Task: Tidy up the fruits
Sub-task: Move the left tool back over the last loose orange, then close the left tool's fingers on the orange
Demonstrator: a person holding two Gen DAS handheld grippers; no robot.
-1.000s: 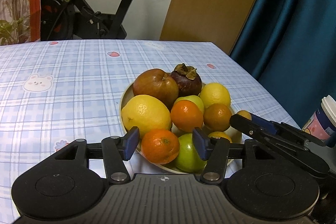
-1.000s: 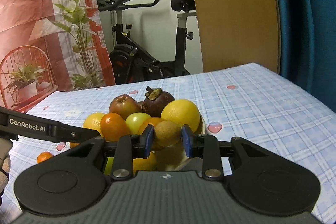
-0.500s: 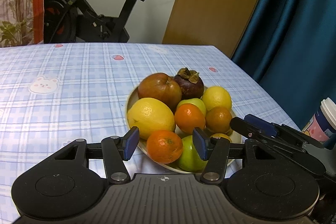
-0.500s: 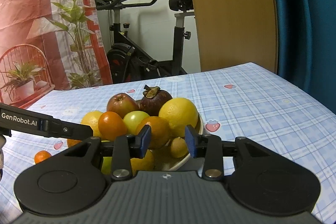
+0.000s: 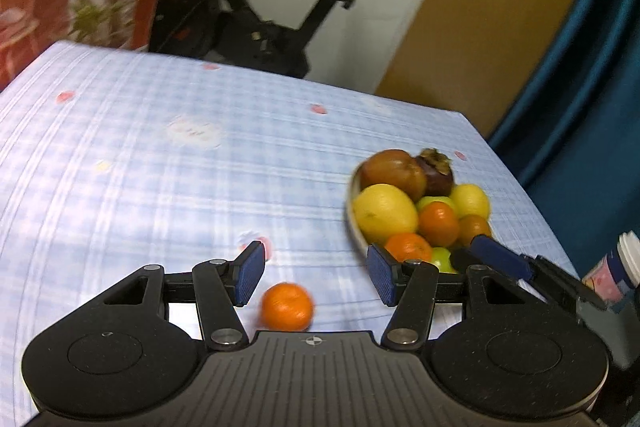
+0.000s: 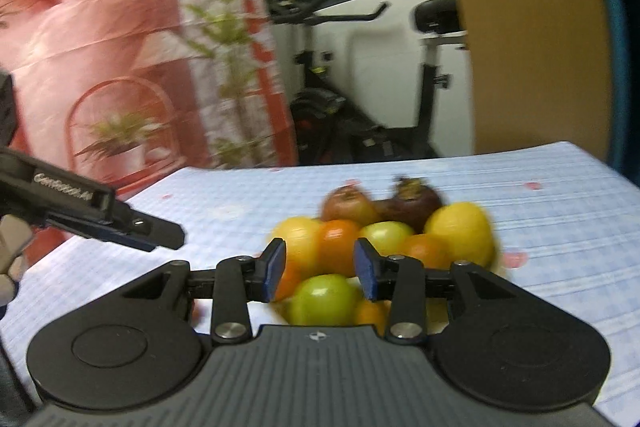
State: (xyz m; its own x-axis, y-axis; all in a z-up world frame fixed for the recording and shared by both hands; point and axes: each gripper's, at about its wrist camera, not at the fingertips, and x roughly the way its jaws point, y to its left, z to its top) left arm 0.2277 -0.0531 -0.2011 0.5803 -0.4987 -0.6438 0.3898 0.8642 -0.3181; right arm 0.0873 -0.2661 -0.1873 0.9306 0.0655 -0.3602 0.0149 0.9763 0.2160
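Swinging away from the plate [image 5: 353,223], the left tongs [image 5: 316,277] now frame a lone loose tangerine [image 5: 287,306] on the checked bench [image 5: 132,163], where a second ago they framed the heaped fruit; the plate has slid to the right of that view. The right tongs [image 6: 320,274] have just been opening, and the small brownish fruit they pinched earlier is no longer between them; now their pads stand apart with nothing gripped, a green apple [image 6: 323,298] showing beyond the gap. The left tongs are spread wider than the tangerine and do not touch it; it lies low between the fingers, close to the tool body. That tangerine looks light, round and soft-skinned, so it should roll at a nudge and bruise under a hard squeeze; I would take it across its widest middle with the pads level and close gently. The plate is shallow and piled high: a big lemon [image 5: 385,214], a russet apple [image 5: 394,171], a dark mangosteen [image 5: 436,171] with its dry calyx, more tangerines, a second yellow citrus and green apples, all touching and leaning on each other. Any further piece set on top may start a slide. A lidded cup [image 5: 618,269] stands near the bench edge at far right.
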